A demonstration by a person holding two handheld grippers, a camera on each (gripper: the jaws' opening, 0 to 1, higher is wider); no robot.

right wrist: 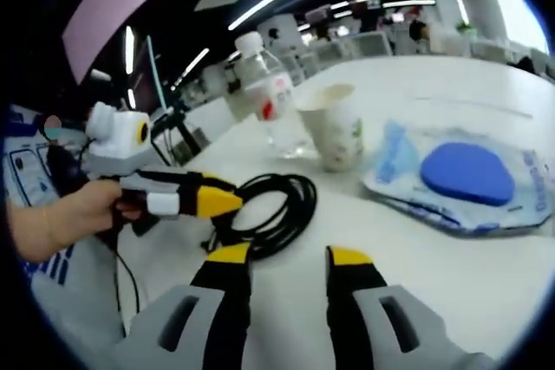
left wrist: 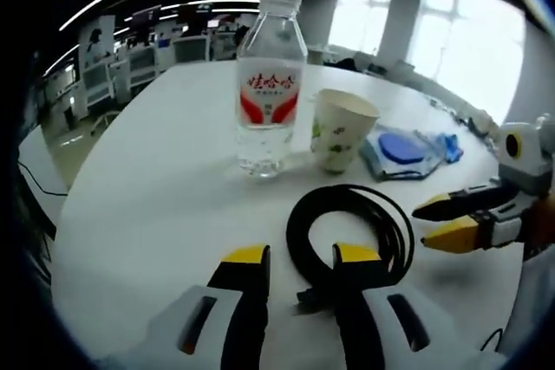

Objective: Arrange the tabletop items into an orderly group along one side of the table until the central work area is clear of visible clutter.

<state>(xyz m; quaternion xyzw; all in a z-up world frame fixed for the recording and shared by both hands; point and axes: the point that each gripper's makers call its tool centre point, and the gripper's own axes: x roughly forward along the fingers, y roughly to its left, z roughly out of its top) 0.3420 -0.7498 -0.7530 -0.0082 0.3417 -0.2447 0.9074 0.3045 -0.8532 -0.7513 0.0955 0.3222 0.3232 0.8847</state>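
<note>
clear plastic bottle [left wrist: 270, 84], paper cup [left wrist: 341, 130], glossy black cable [left wrist: 347, 227], smooth white table [left wrist: 156, 197]

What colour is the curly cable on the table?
Black. The coiled cable shows best in the left gripper view.

The clear plastic water bottle with a white cap [left wrist: 270, 84] carries a white label printed with red Chinese characters 娃哈哈.
</note>
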